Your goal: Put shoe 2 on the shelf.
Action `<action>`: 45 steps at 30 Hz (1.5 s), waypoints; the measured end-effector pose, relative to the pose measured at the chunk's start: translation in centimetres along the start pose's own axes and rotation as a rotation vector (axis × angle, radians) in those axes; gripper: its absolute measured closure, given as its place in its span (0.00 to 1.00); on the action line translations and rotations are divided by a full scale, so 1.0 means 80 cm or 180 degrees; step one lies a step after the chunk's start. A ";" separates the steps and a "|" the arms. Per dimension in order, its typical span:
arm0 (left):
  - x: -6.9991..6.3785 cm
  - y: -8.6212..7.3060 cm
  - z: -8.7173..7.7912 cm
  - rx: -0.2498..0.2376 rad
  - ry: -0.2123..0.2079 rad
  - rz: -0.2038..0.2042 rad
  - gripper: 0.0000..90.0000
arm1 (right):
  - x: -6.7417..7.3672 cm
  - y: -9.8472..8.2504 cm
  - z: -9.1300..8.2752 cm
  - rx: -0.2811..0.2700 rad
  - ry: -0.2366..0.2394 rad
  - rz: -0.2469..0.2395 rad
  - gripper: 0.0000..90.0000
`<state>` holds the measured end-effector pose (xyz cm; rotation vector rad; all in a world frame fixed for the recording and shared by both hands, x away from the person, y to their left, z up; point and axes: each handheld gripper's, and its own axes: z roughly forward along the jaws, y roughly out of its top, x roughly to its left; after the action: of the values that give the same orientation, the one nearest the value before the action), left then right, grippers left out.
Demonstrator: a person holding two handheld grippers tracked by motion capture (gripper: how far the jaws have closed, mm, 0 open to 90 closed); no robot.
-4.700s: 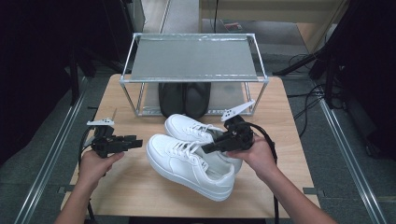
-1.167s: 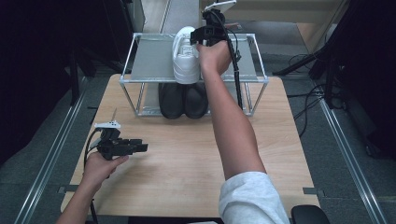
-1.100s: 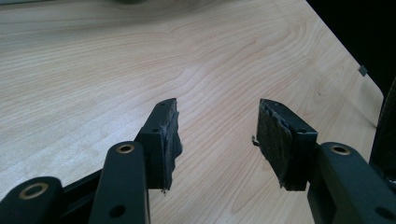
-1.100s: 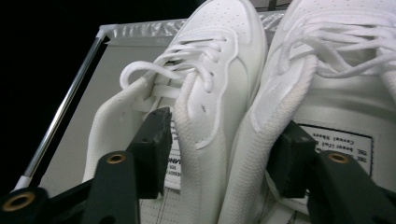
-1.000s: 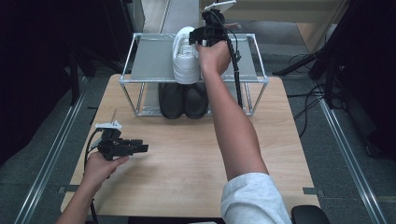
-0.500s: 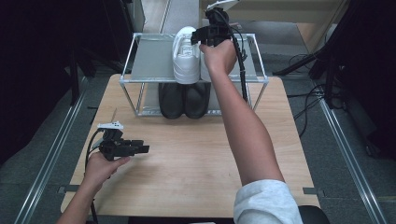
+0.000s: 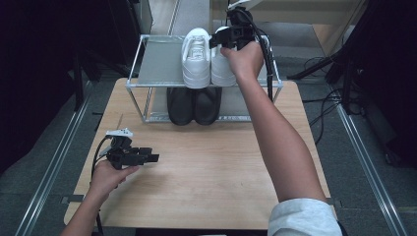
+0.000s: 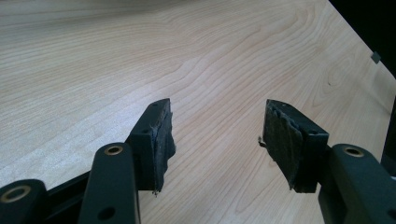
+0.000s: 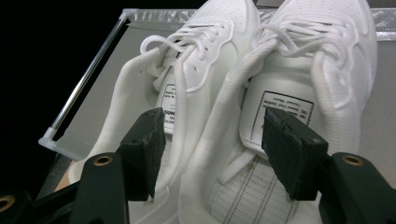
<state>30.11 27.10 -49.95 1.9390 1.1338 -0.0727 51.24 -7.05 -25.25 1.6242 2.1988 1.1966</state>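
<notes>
Two white sneakers (image 7: 195, 56) stand side by side on the top shelf of a metal rack (image 7: 157, 61), toes toward the far side. My right gripper (image 7: 219, 38) hovers at their heel end, open. In the right gripper view its jaws (image 9: 212, 140) straddle the two shoes' touching inner walls without pressing; the left shoe (image 9: 196, 56) and right shoe (image 9: 317, 51) lie just beyond. My left gripper (image 7: 150, 158) rests low over the table's left part. Its jaws (image 8: 215, 140) have just been opening and have only bare wood (image 8: 140, 56) between them.
A pair of black shoes (image 7: 193, 104) sits on the rack's lower level, under the white ones. The rack stands at the table's far edge. Cables (image 7: 268, 59) trail from the right gripper past the rack's right end. Dark floor surrounds the table.
The right hand has drawn back a little to the right from the white shoes, and the second shoe now shows beside the first. The left hand has stayed in place.
</notes>
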 end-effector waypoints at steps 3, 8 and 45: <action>0.000 0.000 0.001 0.0005 0.0006 0.0009 0.47 | -0.008 -0.002 -0.005 -0.0003 0.0089 0.0029 0.45; 0.001 0.004 0.003 -0.0018 -0.0003 0.0006 0.47 | -0.027 -0.011 -0.018 -0.0057 0.0318 -0.0061 0.46; -0.003 0.026 0.030 0.0108 -0.0096 0.0119 0.46 | -0.062 -0.131 -0.061 -0.0047 0.0575 -0.0359 0.46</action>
<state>32.32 24.80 -50.04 1.9819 1.0825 -0.1014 42.84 -14.76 -30.63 1.4157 2.3463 1.3719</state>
